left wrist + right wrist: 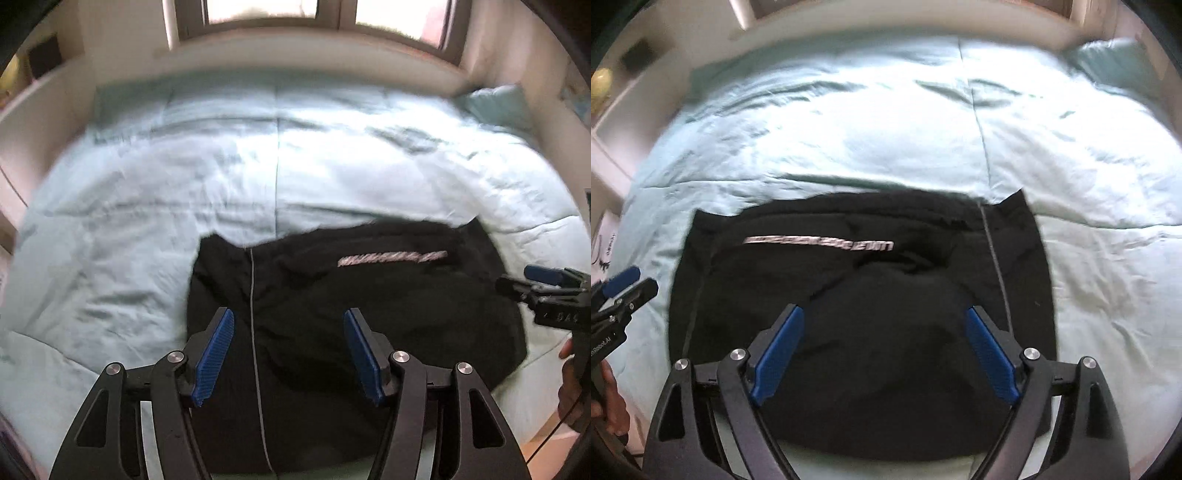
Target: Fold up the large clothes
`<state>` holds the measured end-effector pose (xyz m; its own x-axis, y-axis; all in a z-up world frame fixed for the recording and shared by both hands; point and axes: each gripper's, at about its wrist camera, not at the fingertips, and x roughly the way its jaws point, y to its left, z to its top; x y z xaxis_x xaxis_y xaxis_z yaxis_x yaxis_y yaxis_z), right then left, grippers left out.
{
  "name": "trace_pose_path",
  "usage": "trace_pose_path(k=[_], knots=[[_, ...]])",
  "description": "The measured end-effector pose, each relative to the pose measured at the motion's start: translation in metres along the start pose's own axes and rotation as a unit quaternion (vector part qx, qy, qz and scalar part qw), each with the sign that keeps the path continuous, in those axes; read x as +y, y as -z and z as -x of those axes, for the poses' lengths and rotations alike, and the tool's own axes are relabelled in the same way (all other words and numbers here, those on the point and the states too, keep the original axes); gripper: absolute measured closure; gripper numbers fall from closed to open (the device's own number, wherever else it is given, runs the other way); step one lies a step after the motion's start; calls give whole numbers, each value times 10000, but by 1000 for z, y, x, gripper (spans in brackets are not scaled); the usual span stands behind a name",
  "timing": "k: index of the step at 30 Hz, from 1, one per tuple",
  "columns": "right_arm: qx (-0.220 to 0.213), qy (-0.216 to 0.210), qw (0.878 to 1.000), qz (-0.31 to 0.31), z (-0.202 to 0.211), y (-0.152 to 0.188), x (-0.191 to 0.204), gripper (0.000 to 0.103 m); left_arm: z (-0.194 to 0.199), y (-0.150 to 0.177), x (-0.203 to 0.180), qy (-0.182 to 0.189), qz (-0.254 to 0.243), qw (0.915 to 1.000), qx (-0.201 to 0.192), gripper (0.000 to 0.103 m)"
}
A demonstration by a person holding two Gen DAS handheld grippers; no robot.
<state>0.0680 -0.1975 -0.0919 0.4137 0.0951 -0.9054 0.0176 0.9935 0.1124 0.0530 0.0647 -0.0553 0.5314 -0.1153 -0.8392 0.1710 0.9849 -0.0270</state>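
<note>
A black garment [332, 332] with a pale printed strip [391, 257] and a thin grey seam line lies folded into a rough rectangle on the bed; it also shows in the right wrist view [864, 332]. My left gripper [289, 321] is open and empty, held above the garment's left part. My right gripper [884, 317] is open and empty above the garment's middle. The right gripper shows at the right edge of the left wrist view [517, 282]. The left gripper shows at the left edge of the right wrist view [635, 282].
A pale blue quilt [258, 166] covers the bed. A pillow [495, 103] lies at the far right corner. A window [310, 11] and a white headboard ledge run along the far side. White shelving [613, 110] stands at the left.
</note>
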Motion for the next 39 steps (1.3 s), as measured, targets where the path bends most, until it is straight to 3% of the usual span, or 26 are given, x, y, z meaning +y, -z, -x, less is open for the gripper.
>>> trace_pose_path(k=[3, 8, 16, 19, 24, 39], knots=[[-215, 33, 9997, -137, 48, 12, 8, 12, 41, -1, -14, 21, 114, 9995, -282, 39], [-565, 444, 9973, -154, 112, 31, 22, 12, 102, -1, -27, 58, 177, 9986, -499, 39], [-808, 725, 9926, -540, 168, 59, 35, 12, 171, 4, -51, -495, -60, 9949, -878, 39], [-938, 770, 9909, -578, 180, 60, 33, 12, 181, 11, -61, -894, -137, 9902, -1064, 39], [-967, 1006, 9888, -532, 188, 63, 24, 12, 186, 19, -73, -1156, -260, 9856, -1208, 39], [-632, 1095, 9903, -568, 173, 72, 3, 12, 144, 28, -79, -974, -264, 9933, -558, 39]])
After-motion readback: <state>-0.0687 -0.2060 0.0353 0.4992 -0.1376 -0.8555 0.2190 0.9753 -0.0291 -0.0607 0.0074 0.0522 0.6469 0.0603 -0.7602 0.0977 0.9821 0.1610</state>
